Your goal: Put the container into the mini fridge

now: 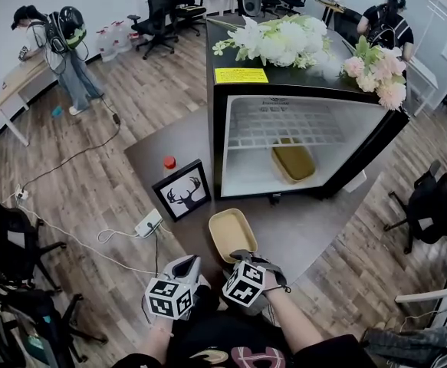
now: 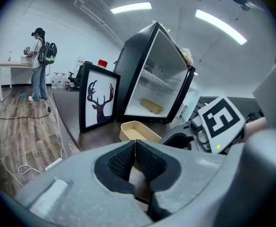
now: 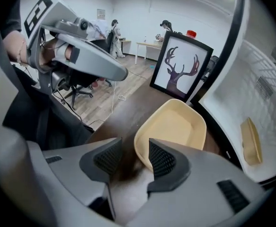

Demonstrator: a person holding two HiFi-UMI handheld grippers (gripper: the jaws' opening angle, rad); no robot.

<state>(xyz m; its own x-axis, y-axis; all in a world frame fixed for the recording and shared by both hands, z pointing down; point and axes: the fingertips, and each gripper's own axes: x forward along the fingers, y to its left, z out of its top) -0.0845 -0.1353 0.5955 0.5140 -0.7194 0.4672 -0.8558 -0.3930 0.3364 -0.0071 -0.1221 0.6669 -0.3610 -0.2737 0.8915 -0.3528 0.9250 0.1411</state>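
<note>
On the bench [image 1: 307,228], your container [image 1: 232,234] sits ungrasped outside the open mini fridge [image 1: 246,167]. Your right gripper [image 3: 130,160] jaws gape at its near rim; your left gripper [image 2: 135,161] jaws are clenched, empty.

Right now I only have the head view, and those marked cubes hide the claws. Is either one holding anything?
Observer: No. The left gripper has its jaws closed together, with nothing between them.
Operator: And the other one?
Observer: The right gripper has its jaws apart. The near rim of the container shows in the gap between them, but the pads are not pinching it.
</note>
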